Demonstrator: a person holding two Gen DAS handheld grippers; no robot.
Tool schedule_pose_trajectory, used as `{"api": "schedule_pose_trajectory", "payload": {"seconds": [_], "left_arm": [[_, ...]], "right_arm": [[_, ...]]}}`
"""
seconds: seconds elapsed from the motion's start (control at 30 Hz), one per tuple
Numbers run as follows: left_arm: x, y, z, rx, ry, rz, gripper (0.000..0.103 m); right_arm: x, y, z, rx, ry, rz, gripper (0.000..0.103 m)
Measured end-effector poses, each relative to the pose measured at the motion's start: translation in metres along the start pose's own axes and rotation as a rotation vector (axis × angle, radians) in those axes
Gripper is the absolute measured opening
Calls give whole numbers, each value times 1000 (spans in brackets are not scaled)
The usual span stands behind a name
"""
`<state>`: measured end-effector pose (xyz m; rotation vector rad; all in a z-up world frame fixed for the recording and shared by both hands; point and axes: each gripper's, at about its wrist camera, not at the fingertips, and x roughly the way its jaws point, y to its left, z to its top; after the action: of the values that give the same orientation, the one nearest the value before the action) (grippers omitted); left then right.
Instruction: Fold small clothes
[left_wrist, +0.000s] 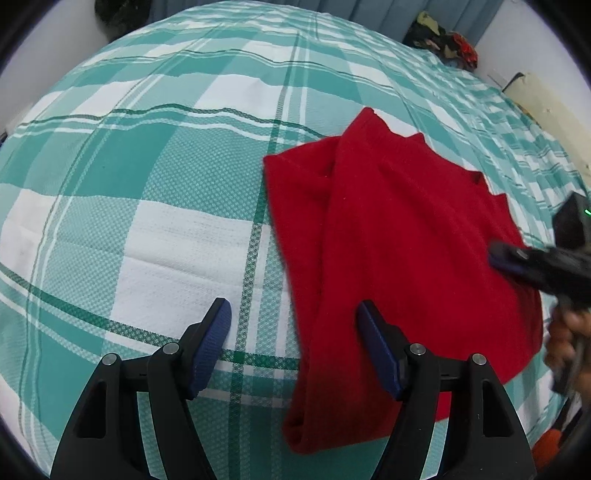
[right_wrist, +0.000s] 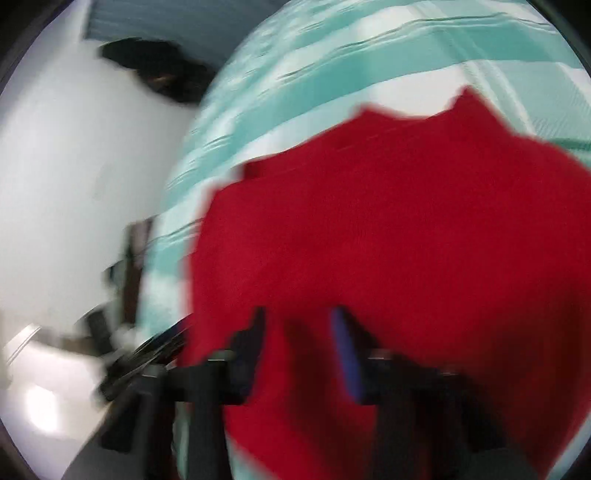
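A red knit garment (left_wrist: 399, 236) lies partly folded on the green and white checked bed sheet (left_wrist: 147, 192), with one long flap laid over its left side. My left gripper (left_wrist: 293, 314) is open and empty, hovering over the garment's near left edge. My right gripper (right_wrist: 297, 325) is open just above the red garment (right_wrist: 388, 229); this view is blurred by motion. It also shows at the right edge of the left wrist view (left_wrist: 498, 254), over the garment's right side.
A dark pile of clothes (left_wrist: 443, 40) sits at the far right corner of the bed. Another dark bundle (right_wrist: 159, 70) lies by the white wall. The bed's right edge (left_wrist: 561, 387) is close to the garment.
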<state>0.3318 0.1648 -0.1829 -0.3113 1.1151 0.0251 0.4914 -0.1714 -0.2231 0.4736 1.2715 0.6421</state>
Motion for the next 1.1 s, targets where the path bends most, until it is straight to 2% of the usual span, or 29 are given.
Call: {"api": "schedule_pose_trajectory", "payload": {"seconds": [0.03, 0.07, 0.13, 0.17, 0.23, 0.27, 0.33, 0.37, 0.4, 0.47, 0.53, 0.57, 0.67, 0.73, 0.83, 0.9, 1.0, 1.1], "left_arm": [[0, 2, 2, -10, 2, -15, 73], [1, 3, 3, -19, 1, -29, 73], [5, 5, 9, -40, -8, -60, 73], [8, 6, 11, -54, -17, -76, 74], [12, 4, 15, -73, -28, -98, 74], [14, 3, 17, -80, -30, -111, 74], [16, 0, 20, -106, -33, -141, 72], [17, -3, 22, -128, -27, -161, 66], [18, -5, 23, -140, -14, -180, 56], [22, -11, 26, -146, 15, -204, 38], [21, -16, 28, -131, 20, -160, 13], [19, -17, 30, -130, 20, -148, 10], [-8, -30, 33, -126, -37, -144, 7], [-31, -55, 36, -88, -83, -161, 6], [-59, -121, 40, 33, -134, -176, 6], [-63, -167, 40, 104, -146, -182, 6], [-50, -241, 31, 210, -146, -177, 6], [-11, -299, 15, 250, -106, -163, 6]], "right_arm": [[-5, -4, 5, 25, -57, -30, 18], [-15, -4, 8, 45, -108, -16, 18], [-32, 7, 3, 28, -144, 78, 18], [-40, 20, -4, -27, -129, 117, 18], [-41, 44, -22, -145, -69, 128, 18], [-35, 53, -29, -192, -35, 112, 18], [-5, 61, -41, -285, 59, -8, 18], [15, 57, -45, -314, 96, -88, 16], [28, 51, -47, -331, 86, -121, 11], [24, 51, -45, -303, 40, -111, 13], [-3, 57, -50, -268, -29, -86, 21], [-20, 60, -56, -275, -68, -65, 23], [-85, 57, -89, -330, -168, -40, 41], [-131, 39, -122, -345, -240, -50, 53], [-173, 5, -158, -318, -313, -120, 53], [-193, -25, -186, -242, -361, -159, 53], [-206, -56, -215, -112, -433, -141, 53], [-219, -78, -234, -38, -486, -130, 53]]}}
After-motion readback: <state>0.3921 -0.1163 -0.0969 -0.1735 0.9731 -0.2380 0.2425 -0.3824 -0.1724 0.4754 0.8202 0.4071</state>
